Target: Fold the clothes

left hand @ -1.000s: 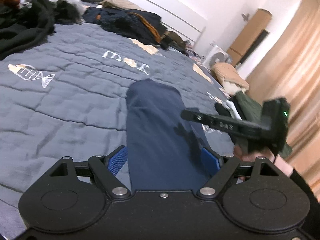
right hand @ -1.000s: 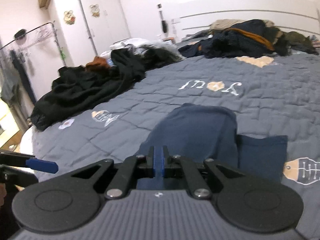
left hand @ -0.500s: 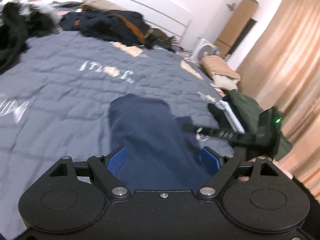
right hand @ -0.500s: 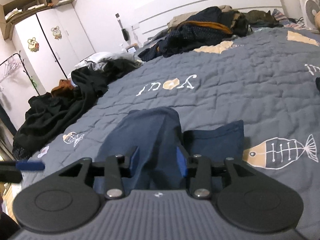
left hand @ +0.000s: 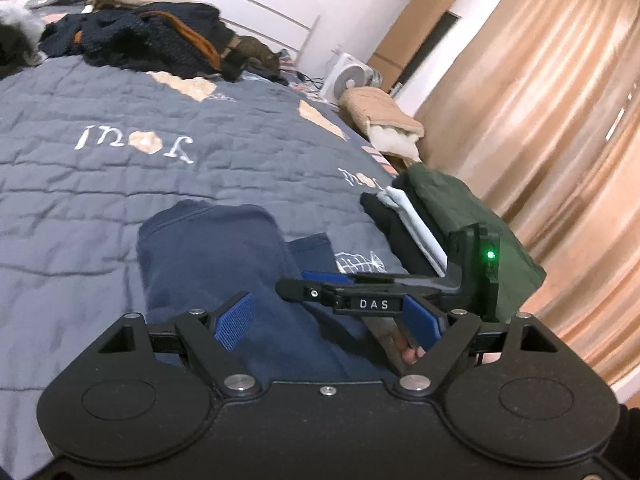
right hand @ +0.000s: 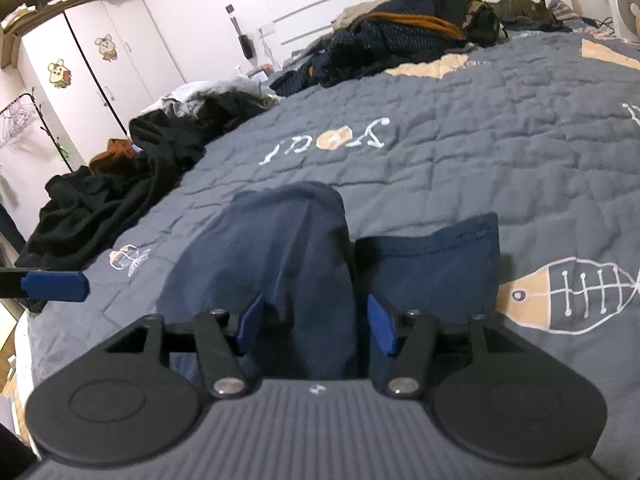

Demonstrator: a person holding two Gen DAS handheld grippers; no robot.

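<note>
A navy garment lies lengthwise on the grey quilted bed, folded into a long strip. One flap sticks out to its right. My left gripper hovers open over the strip's near end, its blue pads wide apart. The right gripper reaches in from the right, just ahead of the left one. In the right wrist view my right gripper is open astride the navy garment, whose cloth runs between the pads without being pinched. One left finger shows at the far left.
A folded stack of green, white and black clothes sits at the bed's right edge. Loose dark clothing piles lie by the headboard and along the left side. A fan and curtains stand beyond the bed.
My right gripper went from shut to open. Both cameras swung rightward, bringing the folded stack and the garment's side flap into view. The left gripper stayed open.
</note>
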